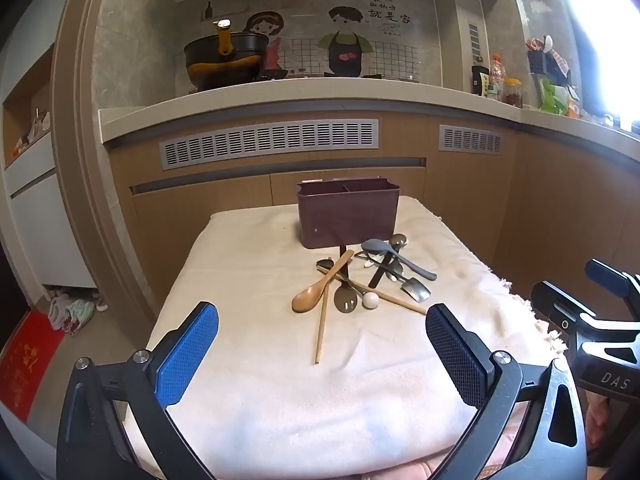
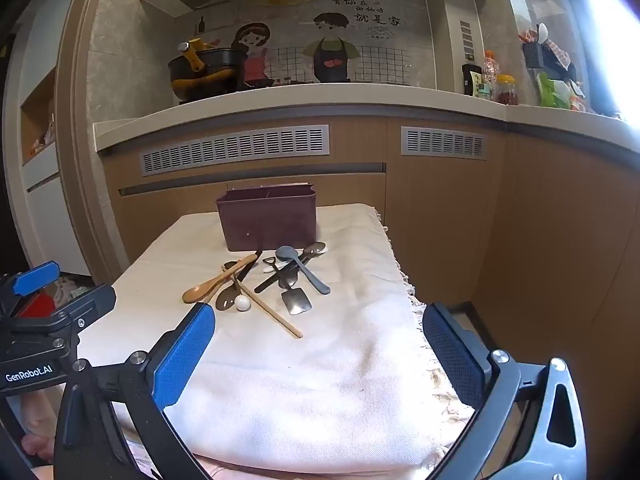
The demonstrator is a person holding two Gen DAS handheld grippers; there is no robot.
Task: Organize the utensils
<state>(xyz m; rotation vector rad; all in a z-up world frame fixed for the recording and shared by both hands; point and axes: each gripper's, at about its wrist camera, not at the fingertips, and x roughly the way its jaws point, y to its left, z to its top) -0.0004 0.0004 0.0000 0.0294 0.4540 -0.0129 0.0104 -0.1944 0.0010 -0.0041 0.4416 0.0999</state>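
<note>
A pale stone countertop (image 1: 304, 94) runs above wood-grain cabinets with grey louvred vents (image 1: 268, 148). Grey tiled wall carries a cartoon couple decal (image 2: 296, 54). Bright window glare (image 1: 604, 32) fills the right.

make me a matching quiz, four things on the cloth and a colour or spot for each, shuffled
Things:
1. utensil holder
2. wooden spoon
3. grey spoon
4. small white ball

Descriptions:
A. white, beside the slotted spoon
B. dark brown, behind the pile
C. light brown, at the pile's left
D. grey, lying atop the pile's right side

Pairs: 1-B, 2-C, 3-D, 4-A
</note>
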